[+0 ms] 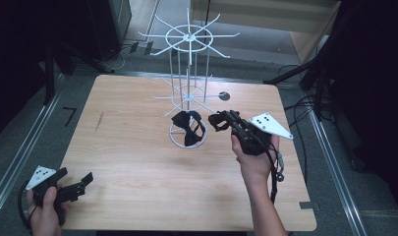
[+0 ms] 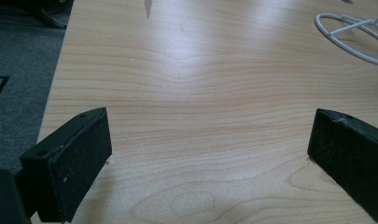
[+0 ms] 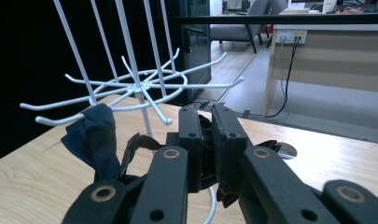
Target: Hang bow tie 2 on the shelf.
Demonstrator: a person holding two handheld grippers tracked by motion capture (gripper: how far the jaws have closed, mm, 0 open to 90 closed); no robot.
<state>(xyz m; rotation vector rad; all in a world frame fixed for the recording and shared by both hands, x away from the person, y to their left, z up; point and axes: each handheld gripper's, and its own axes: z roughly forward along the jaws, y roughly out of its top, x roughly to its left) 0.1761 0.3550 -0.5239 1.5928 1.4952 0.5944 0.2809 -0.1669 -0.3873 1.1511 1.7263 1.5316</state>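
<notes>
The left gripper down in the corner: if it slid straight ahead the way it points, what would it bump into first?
Probably nothing soon. The open left gripper faces bare light wooden table; the white wire stand's ring base lies off to one side, apparently outside its line, though depth is unclear.

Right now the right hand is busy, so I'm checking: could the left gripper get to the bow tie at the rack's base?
Probably yes. The left gripper is open at the table's near left corner, and bare wood lies between it and the bow tie. The right gripper is beside the tie, on the far side of that path.
</notes>
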